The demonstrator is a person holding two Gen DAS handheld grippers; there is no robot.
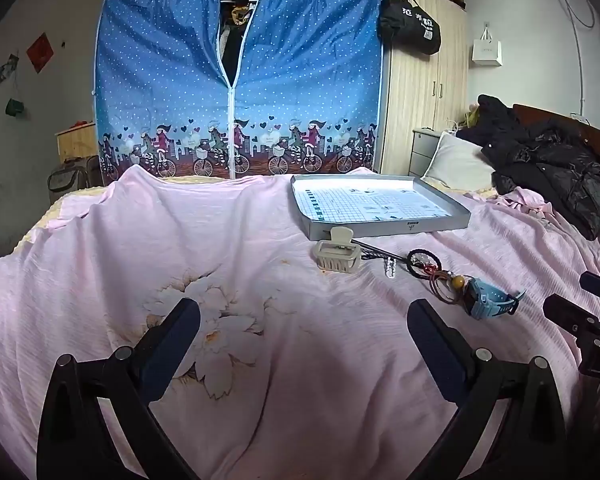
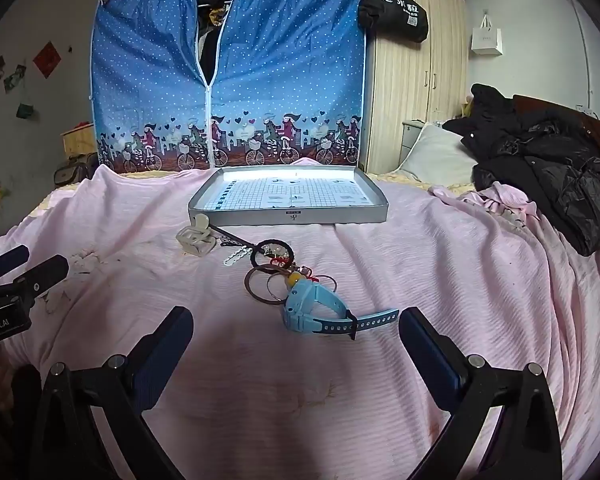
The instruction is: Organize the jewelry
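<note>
Both our claws are spread wide and hold nothing: the left gripper (image 1: 304,324) hovers over bare sheet (image 1: 100,260), the right gripper (image 2: 296,332) faces the jewelry. From the right wrist view the blue watch (image 2: 312,312) lies at twelve o'clock, just ahead of the fingertips, its strap tail reaching toward the right finger (image 2: 428,344). Beyond it, toward eleven, a tangle of rings (image 2: 266,284) touches the watch, then a black hoop (image 2: 274,252), a pin (image 2: 236,240) and the hair claw (image 2: 196,238). The tray (image 2: 288,216) sits farther at twelve and looks bare inside. We judge the watch the first pick. We should come down square over its body, not the loose strap, and close across the narrow sides. We should lift slowly, since the rings may snag and drag along.
</note>
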